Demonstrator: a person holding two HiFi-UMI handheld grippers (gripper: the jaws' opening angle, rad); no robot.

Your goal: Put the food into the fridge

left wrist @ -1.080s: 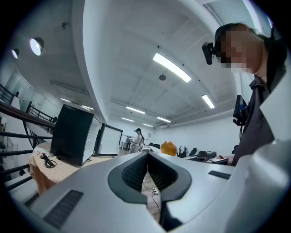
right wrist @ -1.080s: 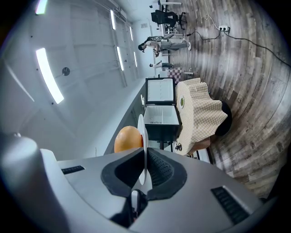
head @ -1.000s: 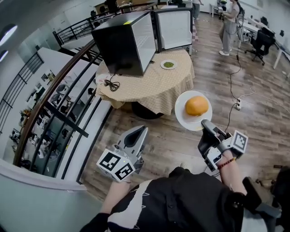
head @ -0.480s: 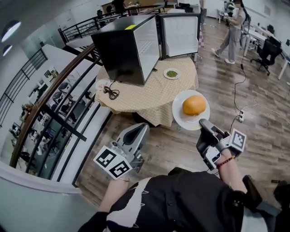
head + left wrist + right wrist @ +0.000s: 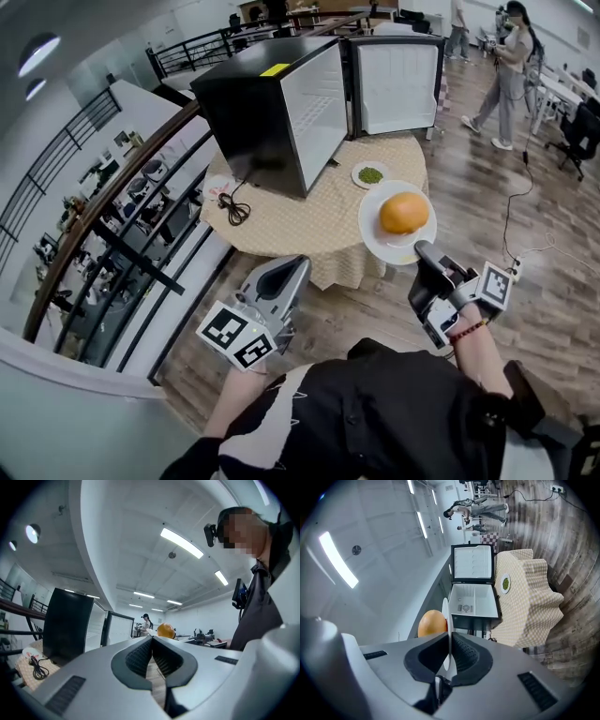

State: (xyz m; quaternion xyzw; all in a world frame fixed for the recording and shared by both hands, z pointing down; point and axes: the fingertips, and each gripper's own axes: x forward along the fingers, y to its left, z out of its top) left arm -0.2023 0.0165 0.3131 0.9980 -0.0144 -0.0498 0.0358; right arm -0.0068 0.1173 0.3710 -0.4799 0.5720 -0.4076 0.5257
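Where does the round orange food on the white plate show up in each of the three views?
Head view: orange food right of centre, on the white plate held by the right hand-held gripper.
Left gripper view: orange food small, near centre.
Right gripper view: orange food left of centre, beside the edge-on plate.
Shared landmark: the black fridge, door open.

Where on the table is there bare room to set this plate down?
Bare cloth at the near edge, between the cable and the small plate of greens. The back is crowded: the fridge and its open door fill it.
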